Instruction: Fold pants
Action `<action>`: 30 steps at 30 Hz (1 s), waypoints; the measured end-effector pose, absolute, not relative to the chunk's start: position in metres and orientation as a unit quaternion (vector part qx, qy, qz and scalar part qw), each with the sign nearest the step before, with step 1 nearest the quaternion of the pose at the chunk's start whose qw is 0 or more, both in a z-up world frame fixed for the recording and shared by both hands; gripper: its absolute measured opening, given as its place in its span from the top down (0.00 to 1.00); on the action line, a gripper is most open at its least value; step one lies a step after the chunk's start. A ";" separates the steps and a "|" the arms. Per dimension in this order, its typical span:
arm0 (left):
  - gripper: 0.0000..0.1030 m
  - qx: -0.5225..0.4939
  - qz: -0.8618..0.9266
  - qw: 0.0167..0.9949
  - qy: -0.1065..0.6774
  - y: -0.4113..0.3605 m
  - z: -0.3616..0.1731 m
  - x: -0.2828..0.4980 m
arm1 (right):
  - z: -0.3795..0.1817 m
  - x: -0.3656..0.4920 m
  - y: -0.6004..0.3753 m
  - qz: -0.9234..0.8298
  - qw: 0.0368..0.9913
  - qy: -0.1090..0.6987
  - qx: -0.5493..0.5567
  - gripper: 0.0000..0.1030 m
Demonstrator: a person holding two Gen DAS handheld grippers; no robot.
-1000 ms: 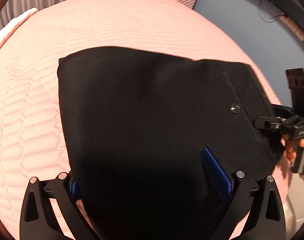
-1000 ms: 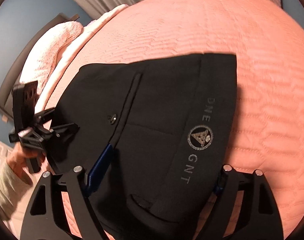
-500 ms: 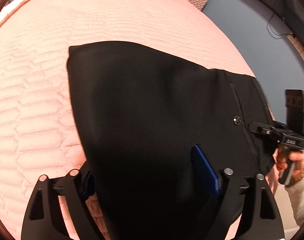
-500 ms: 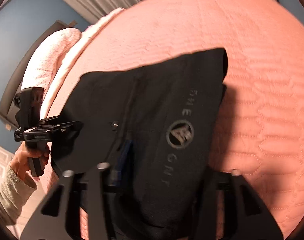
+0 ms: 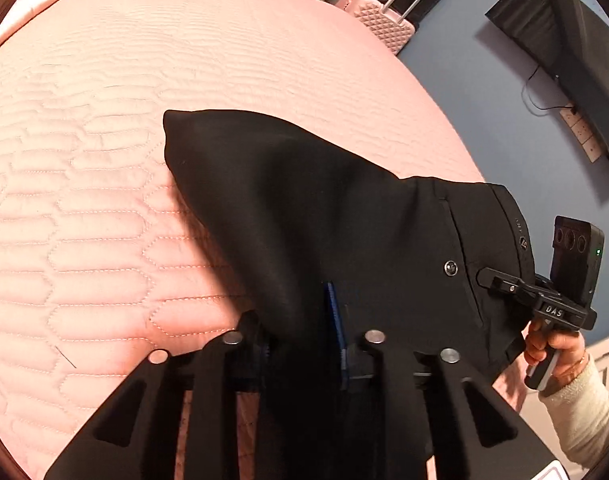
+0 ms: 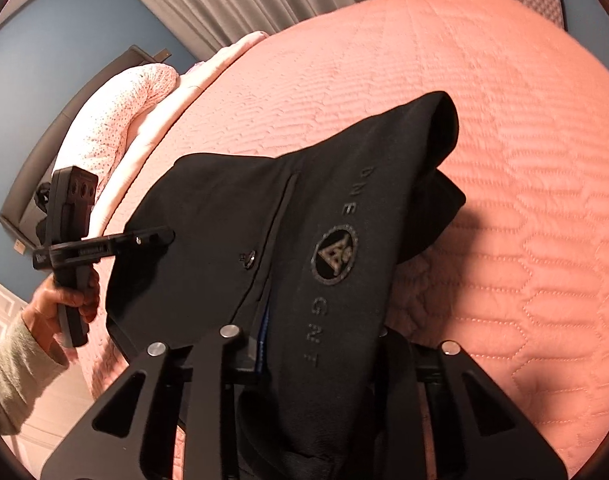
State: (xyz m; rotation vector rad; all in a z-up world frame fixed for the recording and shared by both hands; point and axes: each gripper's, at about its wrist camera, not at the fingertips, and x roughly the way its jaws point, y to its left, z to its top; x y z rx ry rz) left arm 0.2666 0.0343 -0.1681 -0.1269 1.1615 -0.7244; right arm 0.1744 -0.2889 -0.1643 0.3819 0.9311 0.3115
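With both the left gripper (image 5: 300, 336) and right gripper (image 6: 320, 340) just closed onto the black pants (image 5: 324, 216) at lower centre on the pink bedspread (image 5: 104, 160), the fold begins; next, lift both together.

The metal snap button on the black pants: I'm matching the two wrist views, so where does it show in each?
Left wrist view: the snap button is at right of centre, just left of the waistband.
Right wrist view: it is left of centre, left of the round logo.
Shared landmark: the pink quilted bedspread under the pants.
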 end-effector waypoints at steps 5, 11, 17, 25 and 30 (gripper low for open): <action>0.88 -0.040 -0.333 0.783 0.524 0.028 -0.159 0.274 | -0.161 0.173 -0.288 0.146 0.868 0.442 0.172 0.76; 0.90 -0.045 -0.336 0.801 0.494 0.016 -0.143 0.271 | -0.142 0.173 -0.285 0.152 0.879 0.417 0.174 0.77; 0.90 -0.043 -0.331 0.816 0.472 -0.001 -0.124 0.308 | -0.115 0.202 -0.288 0.158 0.895 0.390 0.150 0.77; 0.90 -0.004 -0.308 0.844 0.438 -0.026 -0.101 0.397 | -0.106 0.293 -0.297 0.146 0.908 0.368 0.136 0.77; 0.90 0.016 -0.281 0.853 0.440 -0.047 -0.114 0.452 | -0.127 0.352 -0.305 0.119 0.907 0.380 0.135 0.77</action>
